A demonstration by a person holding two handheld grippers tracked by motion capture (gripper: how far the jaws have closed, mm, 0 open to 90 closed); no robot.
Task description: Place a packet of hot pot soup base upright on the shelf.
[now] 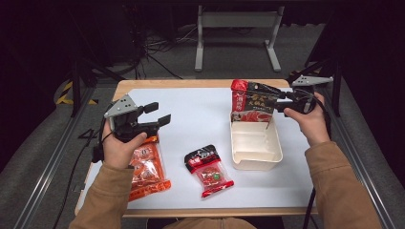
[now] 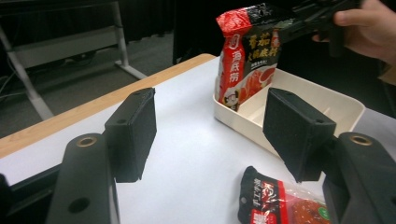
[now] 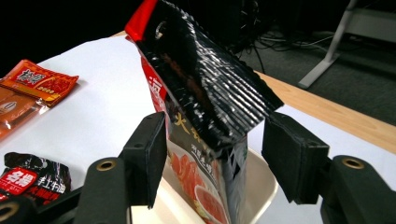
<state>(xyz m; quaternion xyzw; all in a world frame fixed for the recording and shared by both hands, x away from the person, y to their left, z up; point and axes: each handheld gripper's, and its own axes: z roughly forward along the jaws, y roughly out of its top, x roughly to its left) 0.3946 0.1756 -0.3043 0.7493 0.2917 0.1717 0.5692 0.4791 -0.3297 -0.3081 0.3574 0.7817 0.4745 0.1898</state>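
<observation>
Large Chinese characters, yellow on black and white on a red side strip, printed on the upright pouch (image 2: 246, 56); strokes too soft to read with certainty. White characters on a red label on the black-topped packet (image 3: 29, 179), at 9 o'clock from the pouch. Yellow characters on the orange packet (image 3: 39, 83), blurred. A large "0" on its front (image 1: 144, 153).
</observation>
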